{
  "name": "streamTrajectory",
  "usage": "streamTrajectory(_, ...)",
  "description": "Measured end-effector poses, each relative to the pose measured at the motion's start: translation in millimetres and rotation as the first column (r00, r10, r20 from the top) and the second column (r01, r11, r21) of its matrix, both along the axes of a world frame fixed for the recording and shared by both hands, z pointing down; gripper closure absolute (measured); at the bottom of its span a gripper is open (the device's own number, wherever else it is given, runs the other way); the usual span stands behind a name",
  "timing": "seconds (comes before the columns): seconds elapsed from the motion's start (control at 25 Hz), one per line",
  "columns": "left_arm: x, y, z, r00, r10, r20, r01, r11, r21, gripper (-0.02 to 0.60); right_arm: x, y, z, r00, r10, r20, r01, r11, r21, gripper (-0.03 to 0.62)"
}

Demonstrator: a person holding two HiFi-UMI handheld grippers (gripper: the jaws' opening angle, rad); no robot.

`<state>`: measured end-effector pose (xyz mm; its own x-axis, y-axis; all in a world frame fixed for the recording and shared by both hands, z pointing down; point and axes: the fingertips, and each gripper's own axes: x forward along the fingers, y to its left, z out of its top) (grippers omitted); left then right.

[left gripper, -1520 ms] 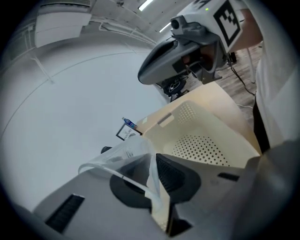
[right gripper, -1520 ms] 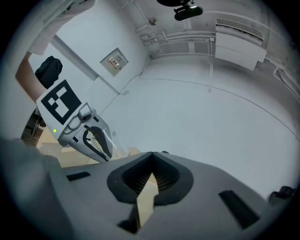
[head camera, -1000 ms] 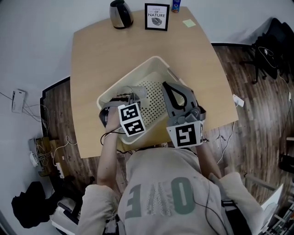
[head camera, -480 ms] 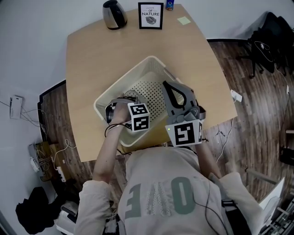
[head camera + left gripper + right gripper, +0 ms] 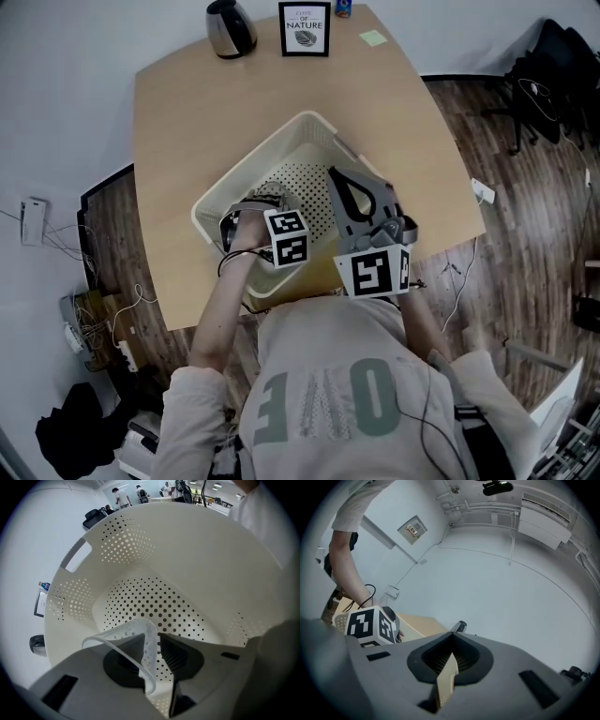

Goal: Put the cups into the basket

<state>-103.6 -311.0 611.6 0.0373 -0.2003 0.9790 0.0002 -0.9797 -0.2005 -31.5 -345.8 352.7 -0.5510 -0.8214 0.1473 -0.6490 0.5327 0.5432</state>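
The cream perforated basket [image 5: 281,131] stands on the wooden table [image 5: 178,112]. My left gripper [image 5: 262,200] reaches down inside it. In the left gripper view a clear plastic cup [image 5: 117,633] lies low over the dotted basket floor [image 5: 154,602]. My left gripper [image 5: 153,641] has the cup's wall between its jaws, which are opening, and a thin gap shows beside the right jaw. My right gripper [image 5: 349,187] sits at the basket's right side. It [image 5: 449,665] is shut on a strip of the perforated basket wall [image 5: 446,679].
A dark kettle [image 5: 230,28], a framed picture [image 5: 305,28], a sticky note [image 5: 372,38] and a small bottle [image 5: 343,7] stand along the table's far edge. Wooden floor with cables surrounds the table. A black chair [image 5: 553,75] is at the right.
My left gripper has moved right and deeper into the basket with the cup. The right gripper has stayed on the basket's right wall.
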Motion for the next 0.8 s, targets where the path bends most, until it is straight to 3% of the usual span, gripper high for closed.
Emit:
streamTrajectory(0.04, 0.8, -0.6, -0.6, 1.000, -0.001, -0.009, 0.001, 1.000, 0.004, 0.465, 0.6, -0.3, -0.3, 1.000, 0.002, 0.007, -0.002, 1.000, -0.003, 0.595)
streamTrajectory(0.16, 0.9, 0.6, 0.2, 1.000, 0.002, -0.007, -0.001, 1.000, 0.014, 0.462, 1.2, -0.3, -1.1, 1.000, 0.002, 0.018, -0.002, 1.000, -0.007, 0.595)
streamTrajectory(0.28, 4.8, 0.5, -2.9, 1.000, 0.004, -0.030, -0.003, 1.000, 0.028, 0.405, 2.5, -1.3, -1.6, 1.000, 0.004, 0.017, -0.004, 1.000, -0.006, 0.595)
streamTrajectory(0.8, 15.5, 4.4, -25.1, 0.992, -0.023, -0.123, 0.034, 0.996, 0.083, 0.387, 1.8, 3.9, 0.9, 1.000, -0.005, 0.022, 0.006, 1.000, -0.014, 0.595)
